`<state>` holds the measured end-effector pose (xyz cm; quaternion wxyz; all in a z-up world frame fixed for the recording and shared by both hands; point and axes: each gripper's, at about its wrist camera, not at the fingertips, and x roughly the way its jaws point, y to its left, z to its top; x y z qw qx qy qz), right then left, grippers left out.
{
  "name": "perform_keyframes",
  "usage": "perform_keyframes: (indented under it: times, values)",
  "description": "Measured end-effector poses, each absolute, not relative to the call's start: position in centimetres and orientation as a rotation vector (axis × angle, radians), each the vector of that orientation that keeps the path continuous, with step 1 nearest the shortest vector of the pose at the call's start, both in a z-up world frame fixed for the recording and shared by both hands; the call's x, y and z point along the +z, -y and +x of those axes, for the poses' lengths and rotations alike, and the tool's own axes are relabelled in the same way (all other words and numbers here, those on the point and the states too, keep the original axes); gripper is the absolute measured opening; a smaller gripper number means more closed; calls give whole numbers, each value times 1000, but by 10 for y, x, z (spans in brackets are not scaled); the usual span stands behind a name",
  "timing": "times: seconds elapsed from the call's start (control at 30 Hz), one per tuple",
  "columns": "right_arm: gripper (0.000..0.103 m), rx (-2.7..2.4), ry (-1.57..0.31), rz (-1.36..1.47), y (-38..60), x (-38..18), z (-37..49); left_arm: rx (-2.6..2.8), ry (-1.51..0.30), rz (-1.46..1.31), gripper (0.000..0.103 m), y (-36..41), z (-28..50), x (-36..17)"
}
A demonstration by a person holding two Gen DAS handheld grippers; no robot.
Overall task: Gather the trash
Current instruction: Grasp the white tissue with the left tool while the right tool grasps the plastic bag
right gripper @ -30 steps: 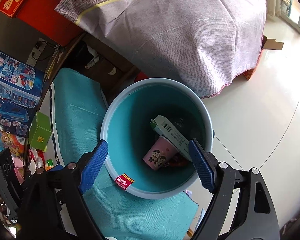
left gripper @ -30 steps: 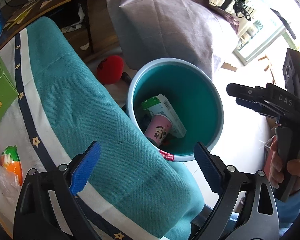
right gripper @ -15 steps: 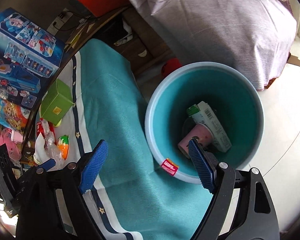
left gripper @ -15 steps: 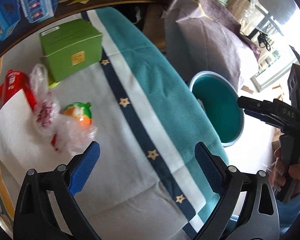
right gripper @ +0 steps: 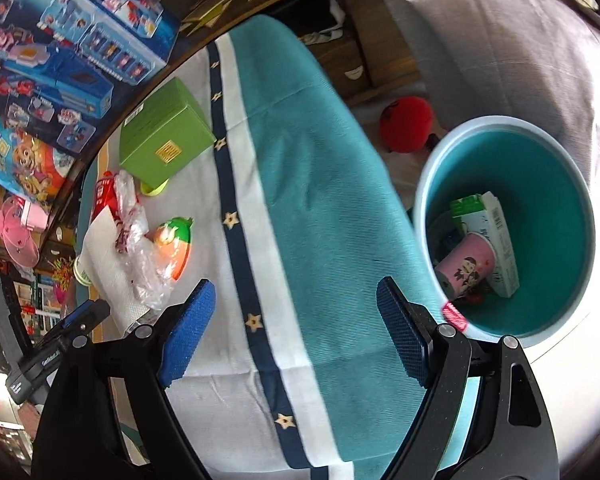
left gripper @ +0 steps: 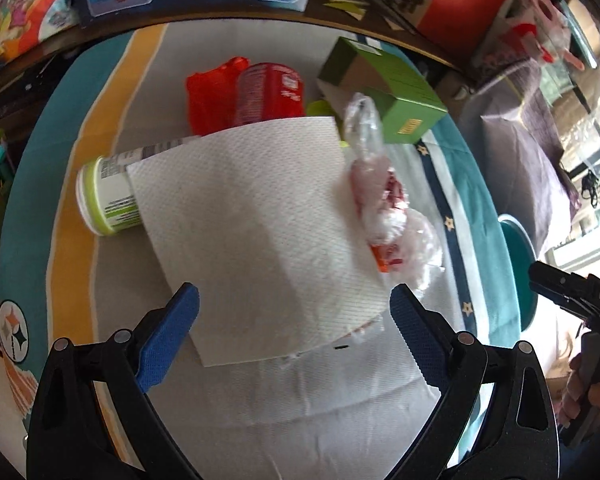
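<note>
While bin (right gripper: 504, 224) had filled view | left tongs (left gripper: 294, 332) now over paper towel (left gripper: 260, 216)

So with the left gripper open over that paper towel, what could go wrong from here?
1. The paper towel drapes over the white-and-green canister and touches the crinkled plastic wrap; pinching it could roll the canister or drag the wrap along.
2. The left gripper may catch the tablecloth along with the thin sheet.
3. The bin sits beyond the table edge, so a limp towel could fall short.
</note>
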<state>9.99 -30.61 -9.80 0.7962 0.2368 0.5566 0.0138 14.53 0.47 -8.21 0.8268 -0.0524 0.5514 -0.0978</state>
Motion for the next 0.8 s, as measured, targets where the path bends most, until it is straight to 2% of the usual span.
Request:
perform_keyframes:
  times: [0.1,0.6,0.67,0.73,0.8]
  values:
    - [82,39,-1206,494,294,-99,105,-172,-1186,-140,96,-19,149,-92]
    - [82,49,-1259,472,274,-111,119,-184,-1177,-129,96,-2,164,-107]
    - [82,51,-1260,470,271,-111,120,-194,-1174,-135,91,-3,162,-107]
    - [82,58,-1262,463,267,-110,120,-214,-1178,-147,75,-3,160,-106]
    - [82,66,-1263,454,262,-109,120,-222,-1172,-141,64,-3,157,-103]
